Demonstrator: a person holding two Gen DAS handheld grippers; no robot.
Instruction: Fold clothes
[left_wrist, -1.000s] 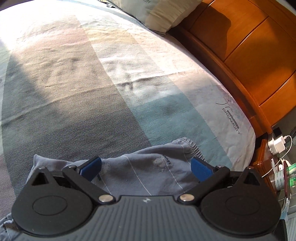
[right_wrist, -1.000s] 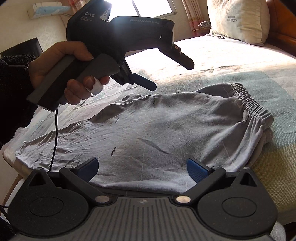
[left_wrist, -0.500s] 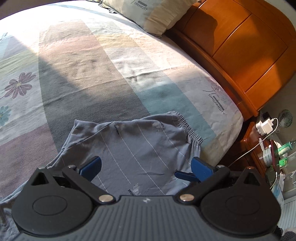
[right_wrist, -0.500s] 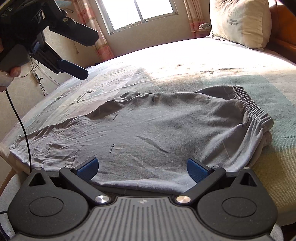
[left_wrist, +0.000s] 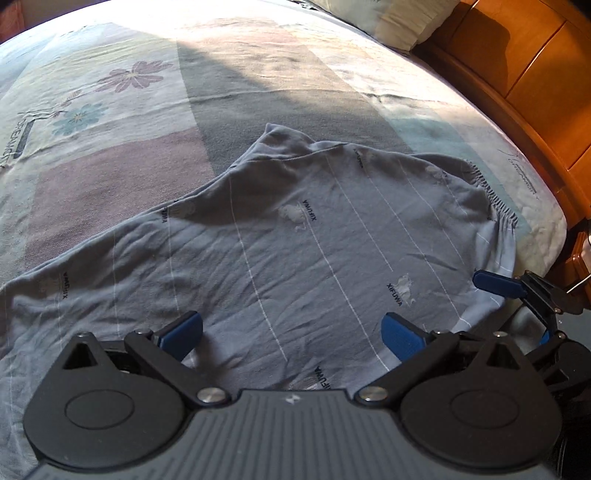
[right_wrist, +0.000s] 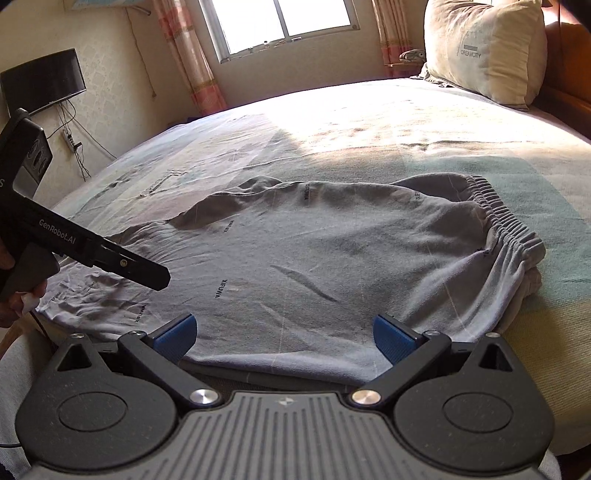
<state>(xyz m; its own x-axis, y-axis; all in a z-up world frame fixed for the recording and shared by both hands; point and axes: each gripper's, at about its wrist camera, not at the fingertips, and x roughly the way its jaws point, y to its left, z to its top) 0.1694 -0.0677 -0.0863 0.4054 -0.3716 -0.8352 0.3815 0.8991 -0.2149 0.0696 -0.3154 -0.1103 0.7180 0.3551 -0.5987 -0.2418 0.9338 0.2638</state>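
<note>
grey pants (right_wrist: 332, 266) lie spread on the bed (right_wrist: 369, 122), doubled leg on leg, no cross fold yet. left gripper (left_wrist: 291, 332) and right gripper (right_wrist: 284, 334) both released, empty, at the near edge. folding mostly left.

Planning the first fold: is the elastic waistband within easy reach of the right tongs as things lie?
Probably yes. The right tongs stand open at the near hem of the grey trousers, and the waistband lies uncovered ahead to the right, with nothing in between.
</note>
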